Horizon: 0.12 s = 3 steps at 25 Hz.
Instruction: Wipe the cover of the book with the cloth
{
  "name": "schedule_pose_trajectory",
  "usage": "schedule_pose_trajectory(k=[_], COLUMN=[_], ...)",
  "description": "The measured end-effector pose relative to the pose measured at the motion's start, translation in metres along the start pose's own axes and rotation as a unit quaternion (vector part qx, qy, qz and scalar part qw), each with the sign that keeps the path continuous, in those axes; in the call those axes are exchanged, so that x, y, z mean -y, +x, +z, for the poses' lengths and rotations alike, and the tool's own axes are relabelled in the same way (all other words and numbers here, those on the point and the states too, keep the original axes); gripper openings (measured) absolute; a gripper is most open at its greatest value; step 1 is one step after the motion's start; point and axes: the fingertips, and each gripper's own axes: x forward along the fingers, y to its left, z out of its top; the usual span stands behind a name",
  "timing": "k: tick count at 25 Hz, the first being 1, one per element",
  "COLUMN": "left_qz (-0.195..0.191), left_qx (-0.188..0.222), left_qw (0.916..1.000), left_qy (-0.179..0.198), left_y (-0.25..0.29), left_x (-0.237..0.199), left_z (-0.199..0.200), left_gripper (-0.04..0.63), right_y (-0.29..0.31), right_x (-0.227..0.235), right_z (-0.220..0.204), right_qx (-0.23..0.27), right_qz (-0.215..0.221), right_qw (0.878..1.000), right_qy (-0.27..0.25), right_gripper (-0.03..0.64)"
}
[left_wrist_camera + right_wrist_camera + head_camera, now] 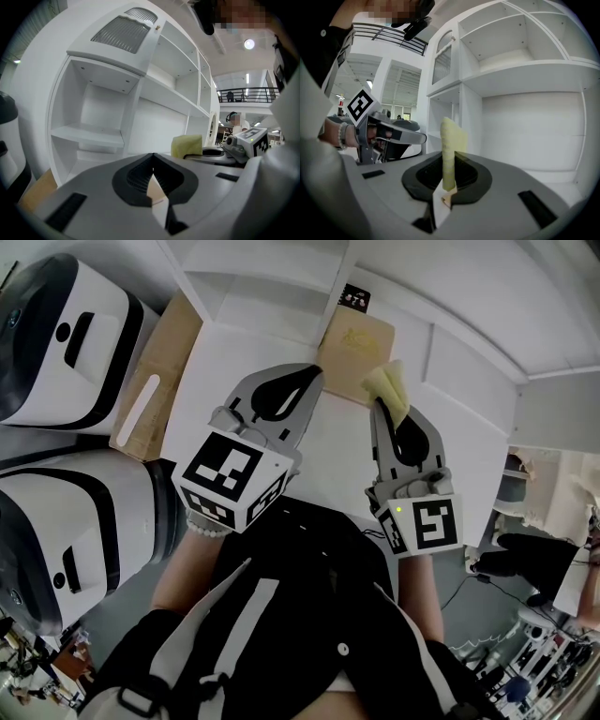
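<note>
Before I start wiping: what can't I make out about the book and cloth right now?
Head view: the cloth and left gripper cover the book's near edge.
Head view: cover print too small to read.
All views: whether the cloth touches the cover, cannot tell.
Gripper views: each gripper's own body blocks the cover.

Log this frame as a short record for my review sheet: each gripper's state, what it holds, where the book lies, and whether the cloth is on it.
left gripper: fingers shut, nothing between them
right gripper: fingers shut on the yellow cloth, which sticks out past the tips
book: tan cover, flat on the white desk, ahead of both grippers
cloth and book: cloth overlaps the book's near right corner in the head view; contact cannot be told
also present: cardboard sheet at the desk's left
</note>
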Motion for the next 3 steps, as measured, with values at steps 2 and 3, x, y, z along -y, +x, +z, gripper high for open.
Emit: schedule_pose_trajectory(k=[2, 3], left_qz=[-0.003, -0.005], left_qx=[-0.002, -0.003], left_qw=[1.0000, 1.0000], left_qy=[0.000, 0.000], left_y=[-0.0013, -0.0022], left_x=[0.0010, 0.0015], left_z=[-0.0013, -0.0020], left_gripper=[0.002, 0.002], right_y=[-0.0007, -0.0011], right_x=[-0.0014, -0.0022], right_z=[-0.0010, -0.0016], right_qx=[0.000, -0.001], right_qz=[-0.002, -0.002], right_qw=[1.000, 1.000], right_qy=[0.003, 0.004], right_gripper=[0.034, 0.034])
